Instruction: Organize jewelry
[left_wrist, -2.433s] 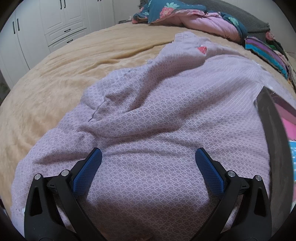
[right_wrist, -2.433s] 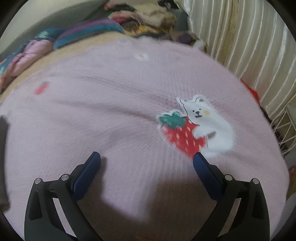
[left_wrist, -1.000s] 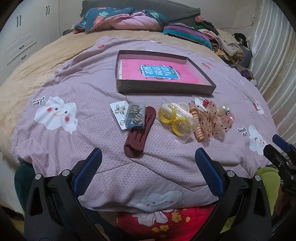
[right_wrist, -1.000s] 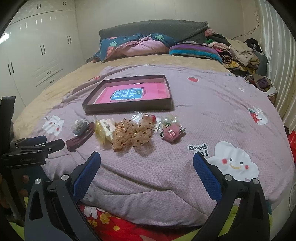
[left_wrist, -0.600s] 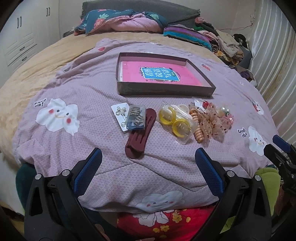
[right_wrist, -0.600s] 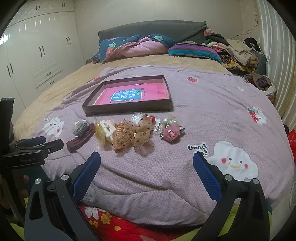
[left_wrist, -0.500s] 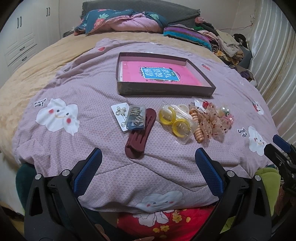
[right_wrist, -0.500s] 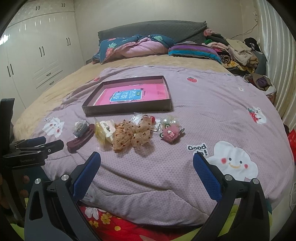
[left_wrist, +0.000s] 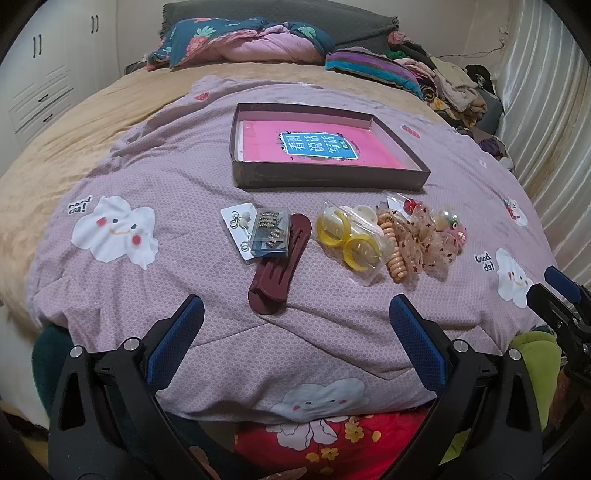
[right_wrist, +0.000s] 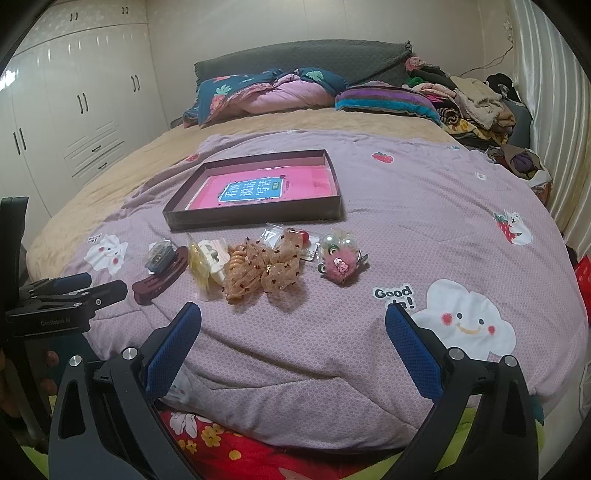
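Lying in a row across the lilac bedspread (left_wrist: 155, 155) are the jewelry items, all on the near side of a shallow dark tray (left_wrist: 321, 178). Tray holds a pink booklet (left_wrist: 317, 146) w/ blue label, flat on its floor.

Row, L to R in left wrist view:
- white earring card (left_wrist: 236, 221), partly under a small clear box (left_wrist: 270, 232) of metal pieces
- box rests on far end of a maroon hair clip (left_wrist: 279, 269), which points toward the camera
- clear bag w/ yellow hoops (left_wrist: 349, 240), just beside the clip
- orange coil tie (left_wrist: 394, 243) touching a dotted sheer bow (left_wrist: 424, 240)
- pink fuzzy clip (right_wrist: 338, 266) w/ pale beads at the R end; best seen in right wrist view.

Left gripper (left_wrist: 295, 321): fingers spread wide, nothing between them, at near edge of bed, short of the items. Also visible at L edge of right wrist view.

Right gripper (right_wrist: 293, 328): fingers likewise wide apart, empty, near edge of bed, in line w/ the bow. Its tip shows at R edge of left wrist view.

Background: folded quilts (right_wrist: 266, 94) at headboard, clothes pile (right_wrist: 469, 99) far R, white wardrobe (right_wrist: 74, 110) on L.
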